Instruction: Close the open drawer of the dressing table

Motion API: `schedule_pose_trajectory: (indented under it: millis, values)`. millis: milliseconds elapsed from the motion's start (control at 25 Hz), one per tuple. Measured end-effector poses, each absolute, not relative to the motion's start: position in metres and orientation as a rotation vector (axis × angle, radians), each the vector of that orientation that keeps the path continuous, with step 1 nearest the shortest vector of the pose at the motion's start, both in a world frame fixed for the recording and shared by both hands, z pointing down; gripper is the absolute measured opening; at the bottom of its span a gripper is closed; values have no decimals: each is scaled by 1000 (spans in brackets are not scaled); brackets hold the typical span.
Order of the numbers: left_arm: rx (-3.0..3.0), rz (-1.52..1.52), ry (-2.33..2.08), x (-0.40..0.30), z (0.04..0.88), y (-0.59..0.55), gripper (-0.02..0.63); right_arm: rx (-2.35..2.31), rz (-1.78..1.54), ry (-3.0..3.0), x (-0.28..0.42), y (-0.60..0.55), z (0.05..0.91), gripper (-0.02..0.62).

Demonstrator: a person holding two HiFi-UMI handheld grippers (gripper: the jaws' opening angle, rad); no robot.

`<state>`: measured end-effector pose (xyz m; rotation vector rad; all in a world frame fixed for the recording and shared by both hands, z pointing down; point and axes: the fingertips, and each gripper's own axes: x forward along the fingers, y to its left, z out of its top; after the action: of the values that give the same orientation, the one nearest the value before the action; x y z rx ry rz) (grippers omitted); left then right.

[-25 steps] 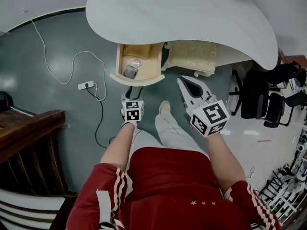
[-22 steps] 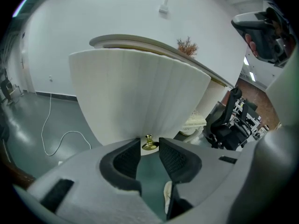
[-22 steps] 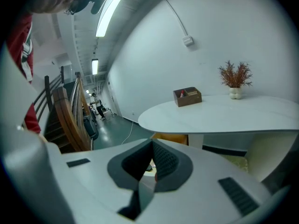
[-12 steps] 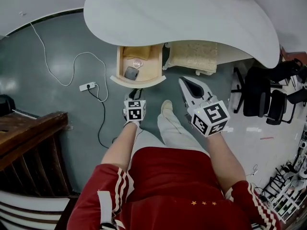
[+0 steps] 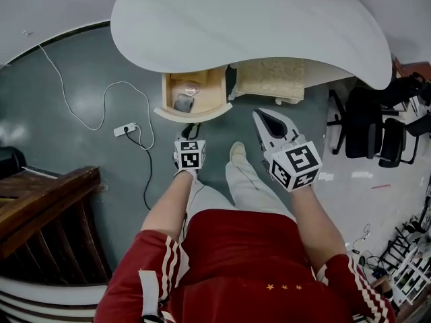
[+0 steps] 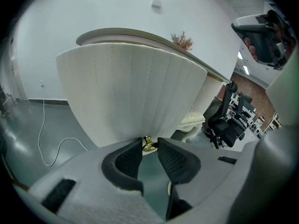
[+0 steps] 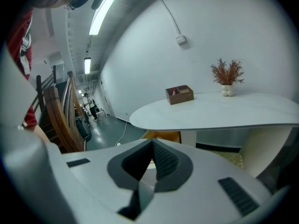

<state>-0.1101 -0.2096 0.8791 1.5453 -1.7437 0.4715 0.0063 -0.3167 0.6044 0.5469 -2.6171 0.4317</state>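
The drawer stands pulled out from under the near left edge of the dressing table's white surface, with a few small things lying in it. Your left gripper is right at its ribbed front. Its jaws have just been closing and now sit partway in, with the little gold knob between their tips; they look pinched on it. Your right gripper hangs off to the right, jaws together and empty, so leave it out of this. To do the step well, push straight toward the far side along the drawer's own line, not sideways, so it doesn't bind on its runners. Go steadily so the things inside don't slide, hold the knob square without twisting, and ease off only when the curved front sits flush under the surface.
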Motion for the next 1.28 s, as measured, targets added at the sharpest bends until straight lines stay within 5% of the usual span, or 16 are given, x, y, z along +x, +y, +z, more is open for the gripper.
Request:
schedule_pose_trajectory:
  millis: [1280]
  values:
    - [1705, 562, -1868, -167, 876, -309, 107, 797, 564, -2497, 45, -324, 670, 3]
